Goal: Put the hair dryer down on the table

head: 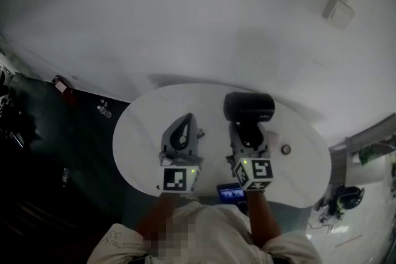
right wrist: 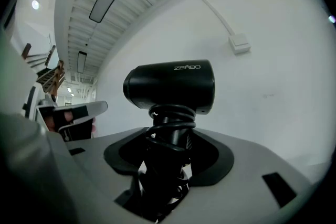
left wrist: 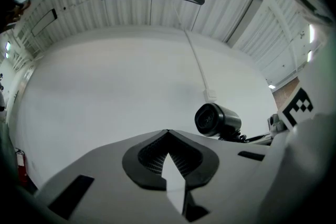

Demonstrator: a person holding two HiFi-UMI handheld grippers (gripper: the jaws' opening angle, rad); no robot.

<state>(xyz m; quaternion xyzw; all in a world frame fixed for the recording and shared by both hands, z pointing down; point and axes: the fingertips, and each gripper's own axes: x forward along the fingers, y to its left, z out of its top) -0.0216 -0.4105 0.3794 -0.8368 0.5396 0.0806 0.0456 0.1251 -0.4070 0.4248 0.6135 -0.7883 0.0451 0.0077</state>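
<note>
Clearly the right gripper pinches the cord-wrapped handle of the hair dryer and holds it upright over the table, centre of frame, probably to set it down. The left gripper is pressed together, empty.

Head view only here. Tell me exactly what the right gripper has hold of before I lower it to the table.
Observer: The right gripper is shut on the hair dryer, clamped on its handle with the barrel above the jaws.
Operator: Report anything wrapped on that handle.
Observer: A black cord is coiled round it, just under the barrel and down between the jaws.
Operator: Now check the left gripper.
Observer: The left gripper has its jaws together, with nothing between them.
</note>
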